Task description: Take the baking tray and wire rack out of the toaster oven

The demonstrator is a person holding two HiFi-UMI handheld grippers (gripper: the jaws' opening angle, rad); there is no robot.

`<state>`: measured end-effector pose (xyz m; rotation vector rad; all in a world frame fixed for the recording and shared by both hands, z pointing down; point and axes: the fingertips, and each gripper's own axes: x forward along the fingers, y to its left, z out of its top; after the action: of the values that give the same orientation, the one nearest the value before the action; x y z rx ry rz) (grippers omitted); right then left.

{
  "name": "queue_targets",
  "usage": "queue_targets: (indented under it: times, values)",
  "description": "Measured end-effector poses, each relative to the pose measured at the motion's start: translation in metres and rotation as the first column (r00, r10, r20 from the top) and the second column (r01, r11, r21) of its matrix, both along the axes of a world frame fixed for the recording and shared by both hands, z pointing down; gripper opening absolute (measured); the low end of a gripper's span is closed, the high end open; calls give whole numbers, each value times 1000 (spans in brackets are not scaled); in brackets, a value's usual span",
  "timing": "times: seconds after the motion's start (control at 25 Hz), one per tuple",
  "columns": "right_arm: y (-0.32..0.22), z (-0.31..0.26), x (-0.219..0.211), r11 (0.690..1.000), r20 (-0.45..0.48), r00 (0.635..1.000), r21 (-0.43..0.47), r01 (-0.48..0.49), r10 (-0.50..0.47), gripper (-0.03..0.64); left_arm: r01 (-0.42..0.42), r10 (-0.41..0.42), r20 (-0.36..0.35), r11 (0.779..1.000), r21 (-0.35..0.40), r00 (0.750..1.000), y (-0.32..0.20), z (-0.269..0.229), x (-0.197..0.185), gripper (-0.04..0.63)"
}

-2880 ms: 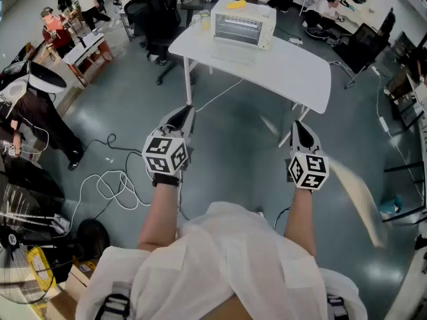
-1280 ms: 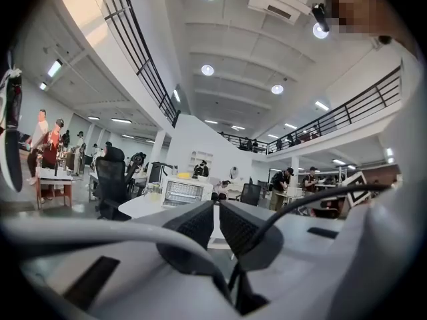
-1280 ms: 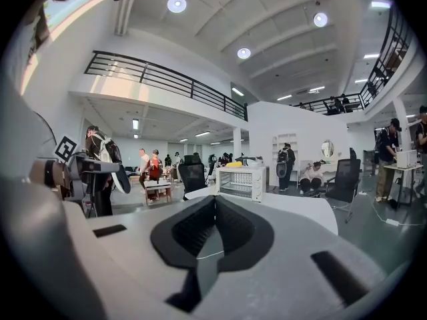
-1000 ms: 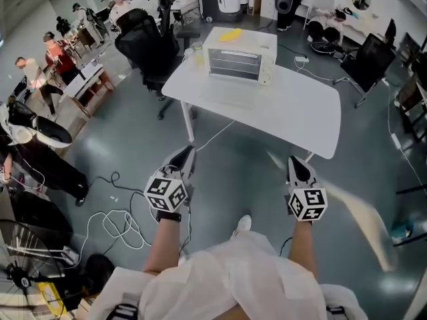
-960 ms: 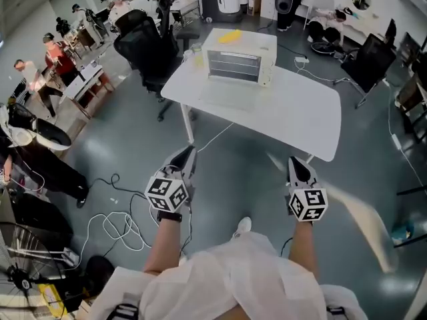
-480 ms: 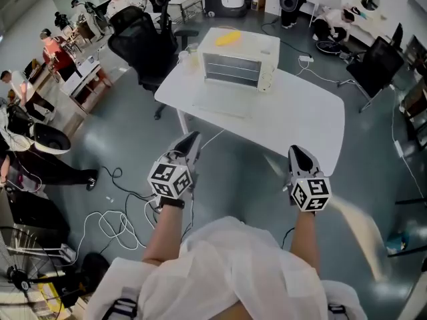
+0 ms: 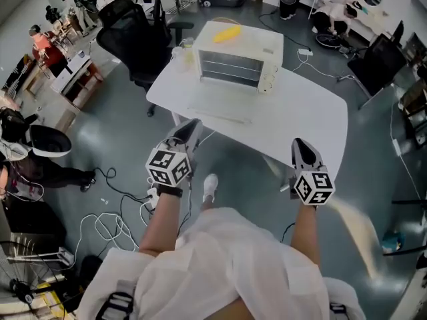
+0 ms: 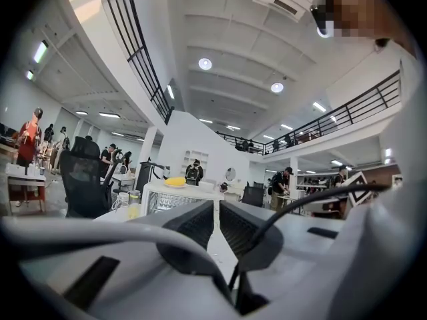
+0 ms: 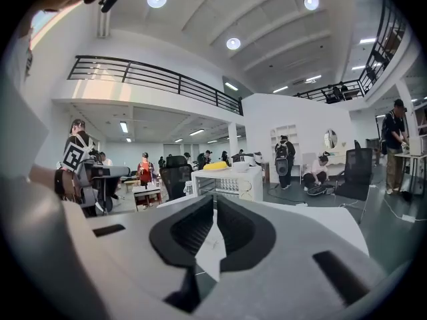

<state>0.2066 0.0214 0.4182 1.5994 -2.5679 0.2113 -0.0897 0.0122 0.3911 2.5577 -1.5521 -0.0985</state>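
Toaster oven (image 7: 235, 64), white, box-shaped, metal, standing on the far part of a white rectangular table (image 7: 297, 115), its front turned to the table's near edge. Horizontal bars of the wire rack (image 7: 230, 72) show inside the oven front, so the rack sits within the oven on the table. The baking tray cannot be made out in any view. Yellow curved object (image 7: 225, 34) lies on the oven top, above the table's far side. Clear glass jar (image 7: 186, 49) stands on the table just beside the oven, toward the table's far left corner. Left gripper (image 7: 193, 126), grey with a marker cube, is held level at the table's near left edge, well apart from the oven. Its jaws are drawn almost together with only a thin slit between them, and they clasp nothing. Right gripper (image 7: 298, 144), of the same make, is at the table's near edge toward its right end. Its jaws have just eased a little apart, their tips nearly meet, and nothing is between them. Black office chair (image 7: 130, 35) stands on the floor beyond the table's left end. White cables (image 7: 110, 222) lie looped on the grey floor, short of the table's near left corner.
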Motion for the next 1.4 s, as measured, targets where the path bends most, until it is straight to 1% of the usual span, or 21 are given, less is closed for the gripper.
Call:
queue_targets:
  times: [0.24, 0.36, 0.48, 0.6, 0.8, 0.96, 1.08, 1.2, 1.28, 1.4]
  values:
    - [-82, 4, -20, 1000, 1, 1000, -1, -29, 29, 18, -23, 23, -9, 1000, -2, 1000, -95, 6, -25, 25]
    - [-123, 4, -38, 1000, -9, 1000, 4, 0, 0, 23, -13, 13, -28, 1000, -5, 1000, -142, 8, -43, 25]
    - [-163, 4, -55, 1000, -38, 999, -6, 23, -23, 32, -10, 10, -38, 1000, -18, 999, -186, 11, -56, 25]
    - [-204, 11, -76, 999, -78, 997, -22, 26, -28, 34, -28, 28, -30, 999, -32, 999, -227, 19, -69, 25]
    - [-254, 35, -113, 998, -133, 990, -56, 41, -48, 34, -63, 62, -18, 996, -57, 998, -276, 38, -85, 25]
    - [-283, 55, -141, 994, -208, 975, -90, 60, -78, 34, -93, 94, 3, 993, -75, 996, -309, 50, -96, 25]
    - [-300, 69, -159, 992, -287, 953, -107, 72, -100, 34, -128, 130, 16, 988, -91, 991, -324, 62, -101, 25]
    - [-318, 79, -173, 989, -379, 915, -113, 100, -136, 34, -160, 162, 17, 981, -110, 987, -335, 75, -98, 25]
    - [-328, 86, -184, 985, -446, 880, -119, 122, -162, 34, -177, 181, 24, 976, -125, 983, -342, 82, -93, 25]
    - [-343, 98, -192, 984, -553, 814, -127, 126, -176, 34, -200, 207, 33, 969, -144, 978, -350, 93, -85, 25]
